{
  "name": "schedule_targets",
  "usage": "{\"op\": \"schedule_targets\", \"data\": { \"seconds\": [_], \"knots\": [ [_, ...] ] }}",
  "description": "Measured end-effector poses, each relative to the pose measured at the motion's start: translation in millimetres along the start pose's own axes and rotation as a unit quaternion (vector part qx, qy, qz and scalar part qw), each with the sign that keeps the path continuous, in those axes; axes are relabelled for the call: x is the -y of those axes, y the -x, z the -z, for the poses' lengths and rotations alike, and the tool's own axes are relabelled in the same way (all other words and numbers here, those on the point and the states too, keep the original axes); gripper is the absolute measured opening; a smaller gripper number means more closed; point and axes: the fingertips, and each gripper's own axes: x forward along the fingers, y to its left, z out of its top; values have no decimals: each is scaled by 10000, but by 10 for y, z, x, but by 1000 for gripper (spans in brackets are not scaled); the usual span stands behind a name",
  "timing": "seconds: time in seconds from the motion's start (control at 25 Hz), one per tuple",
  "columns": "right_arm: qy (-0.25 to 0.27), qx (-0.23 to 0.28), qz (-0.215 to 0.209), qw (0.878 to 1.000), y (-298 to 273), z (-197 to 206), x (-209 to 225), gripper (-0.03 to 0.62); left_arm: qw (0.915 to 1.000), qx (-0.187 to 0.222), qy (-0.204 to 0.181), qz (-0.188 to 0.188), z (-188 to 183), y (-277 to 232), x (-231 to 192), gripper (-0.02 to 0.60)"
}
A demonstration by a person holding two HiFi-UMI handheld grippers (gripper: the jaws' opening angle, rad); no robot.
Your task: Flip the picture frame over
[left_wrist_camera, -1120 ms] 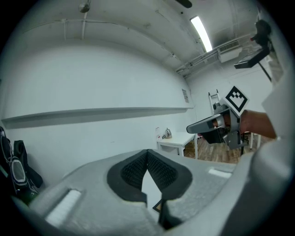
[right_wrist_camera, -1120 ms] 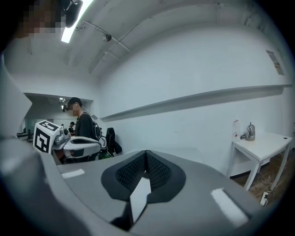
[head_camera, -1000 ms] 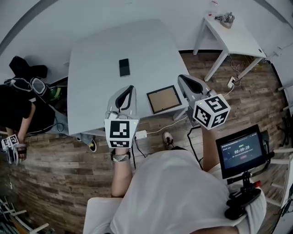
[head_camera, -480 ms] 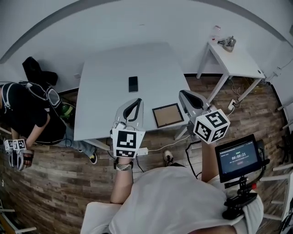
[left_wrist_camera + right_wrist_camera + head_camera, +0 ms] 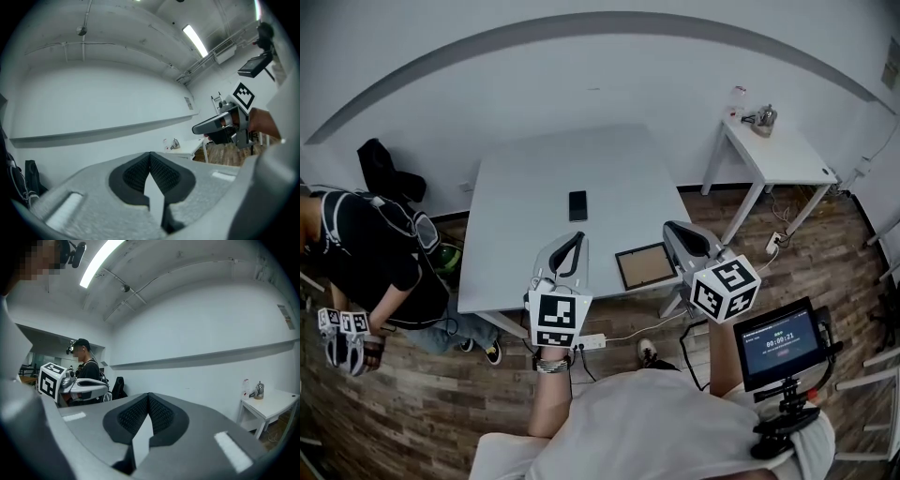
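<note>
The grey counter [image 5: 525,206] holds the picture frame [image 5: 644,265] flat by its front edge, brown side up. My left gripper [image 5: 577,237] and right gripper [image 5: 671,229] hover either side, fingers [image 5: 136,176] pressed together, holding nothing. Flipped already, or waiting to be? I can't tell.

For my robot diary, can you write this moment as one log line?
left tool: shut, empty | right tool: shut, empty | frame: flat on table, untouched | phone: farther back
</note>
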Motion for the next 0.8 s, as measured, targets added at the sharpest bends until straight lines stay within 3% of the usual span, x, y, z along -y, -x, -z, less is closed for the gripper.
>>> {"op": "schedule_targets", "data": {
  "seconds": [0.8],
  "knots": [
    [182, -95, 194, 9996, -31, 23, 102, 2, 10000, -24, 26, 66, 7, -110, 46, 3]
  ]
}}
